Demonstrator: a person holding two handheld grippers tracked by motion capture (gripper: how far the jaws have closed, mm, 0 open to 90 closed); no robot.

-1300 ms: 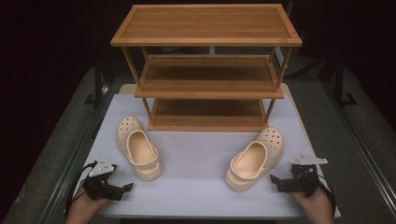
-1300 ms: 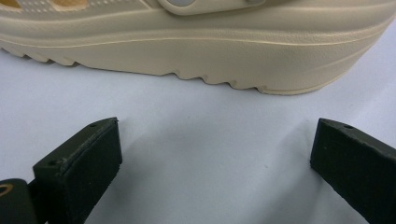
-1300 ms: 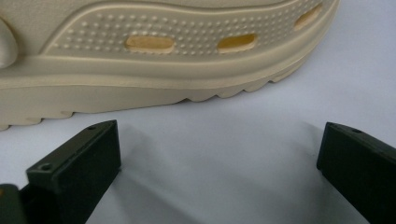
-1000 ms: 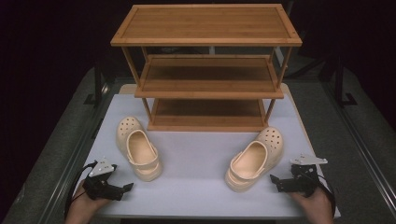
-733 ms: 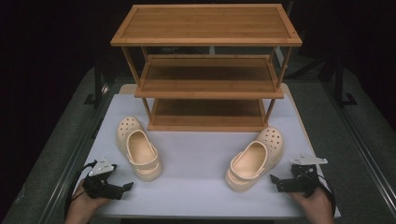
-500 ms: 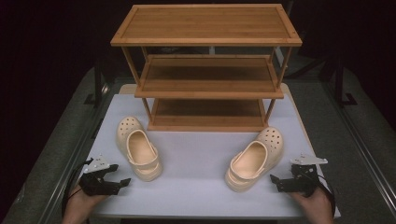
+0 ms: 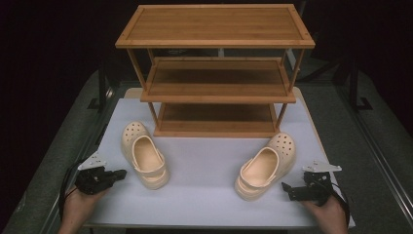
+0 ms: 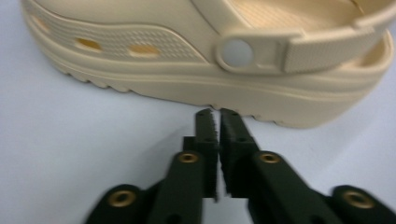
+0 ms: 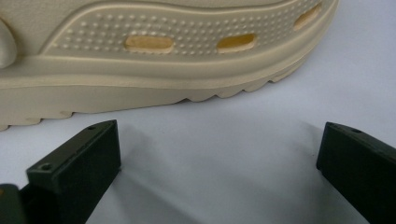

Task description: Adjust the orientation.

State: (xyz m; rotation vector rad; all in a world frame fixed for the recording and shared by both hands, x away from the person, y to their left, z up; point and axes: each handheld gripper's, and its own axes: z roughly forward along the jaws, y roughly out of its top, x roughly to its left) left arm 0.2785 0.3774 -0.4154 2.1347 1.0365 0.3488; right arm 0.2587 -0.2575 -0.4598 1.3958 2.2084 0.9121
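We see the left hand-held gripper [image 7: 117,173] just snapped together on nothing, just beside the left clog [image 7: 144,155] on the worktop [image 7: 204,195]; the right hand-held gripper [image 7: 287,190] spread wide beside the right clog [image 7: 265,165].

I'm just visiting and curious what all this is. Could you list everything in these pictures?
Clogs: two, cream. Left clog on the white mat near the rack's left foot; right clog near its right foot, toe toward the rack.
Shoe rack: one, brown wood, three shelves, at the table's far end.
Mat: one, white, covering the tabletop.
Left gripper: one, black, jaws shut on nothing after just closing, beside the left clog.
Right gripper: one, black, jaws open, beside the right clog.
Hands: two, at the near edge, left hand and right hand.
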